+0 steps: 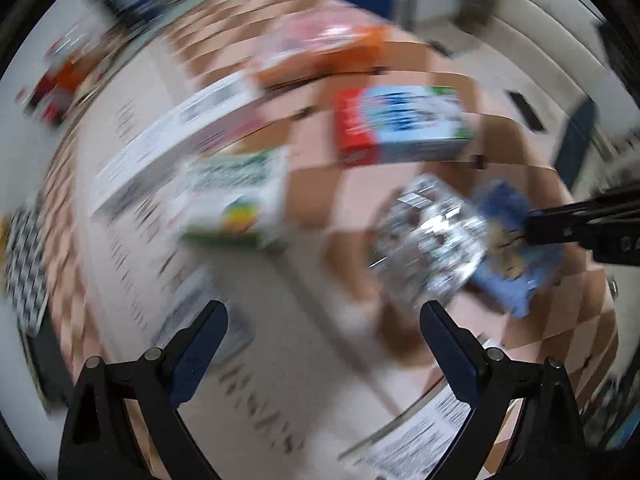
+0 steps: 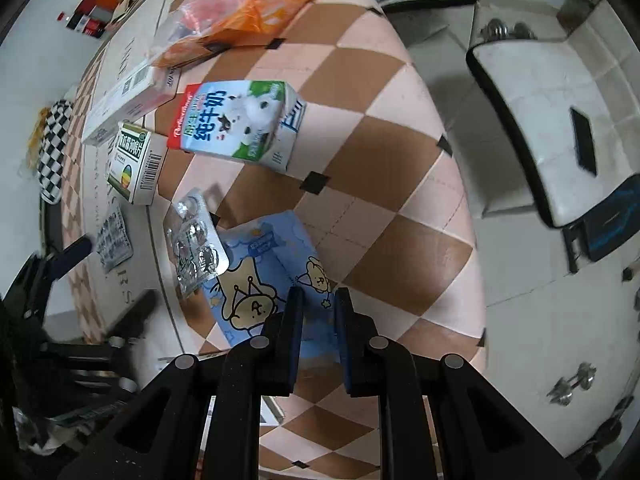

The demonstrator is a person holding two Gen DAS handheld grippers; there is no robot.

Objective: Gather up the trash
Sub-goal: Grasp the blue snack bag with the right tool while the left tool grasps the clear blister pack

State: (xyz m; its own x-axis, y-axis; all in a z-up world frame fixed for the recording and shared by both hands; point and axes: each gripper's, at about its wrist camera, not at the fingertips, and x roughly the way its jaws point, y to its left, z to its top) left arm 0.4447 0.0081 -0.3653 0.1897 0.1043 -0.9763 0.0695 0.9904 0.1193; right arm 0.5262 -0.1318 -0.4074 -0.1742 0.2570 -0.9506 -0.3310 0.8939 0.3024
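Note:
My right gripper point(image 2: 318, 294) is shut on a blue cartoon-bear packet point(image 2: 264, 276) that lies on the checkered tablecloth point(image 2: 380, 184). A silver blister pack point(image 2: 196, 248) rests partly on that packet. A milk carton point(image 2: 236, 120), a green medicine box point(image 2: 134, 162), a second blister pack point(image 2: 114, 238) and an orange plastic bag point(image 2: 240, 12) lie beyond. The left wrist view is motion-blurred. My left gripper point(image 1: 324, 312) is open and empty above the table. There the right gripper point(image 1: 580, 232) pinches the blue packet point(image 1: 512, 264) beside the silver blister pack point(image 1: 432, 236).
A long white box point(image 2: 120, 104) lies at the left of the table. A white chair seat point(image 2: 552, 120) stands right of the table over a tiled floor. A checkered cloth point(image 2: 54, 148) hangs at the far left edge.

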